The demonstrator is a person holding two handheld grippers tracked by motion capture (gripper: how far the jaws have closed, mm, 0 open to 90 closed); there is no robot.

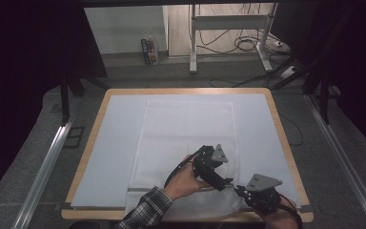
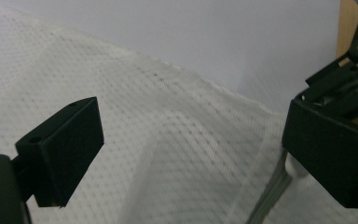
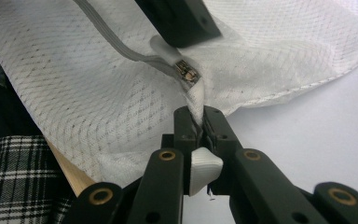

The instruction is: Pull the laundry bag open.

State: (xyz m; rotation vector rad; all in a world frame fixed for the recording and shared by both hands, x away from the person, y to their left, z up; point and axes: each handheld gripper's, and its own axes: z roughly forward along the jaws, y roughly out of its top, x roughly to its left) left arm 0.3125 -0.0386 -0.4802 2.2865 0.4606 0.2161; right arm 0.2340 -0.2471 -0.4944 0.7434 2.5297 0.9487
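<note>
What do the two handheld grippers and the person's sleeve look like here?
Both grippers, left gripper and right gripper, are matte black linkage builds with brass-coloured pivot pins and blocky black fingers. Each carries a grey three-cornered plate on top. A black cable trails from the left one. The sleeve is black-and-white plaid.

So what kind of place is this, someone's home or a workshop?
Most likely a lab or recording workspace, not a home. A wooden table with a white mesh fabric bag stands between dark curtains, with metal floor rails alongside and loose cables under a bench frame behind.
</note>
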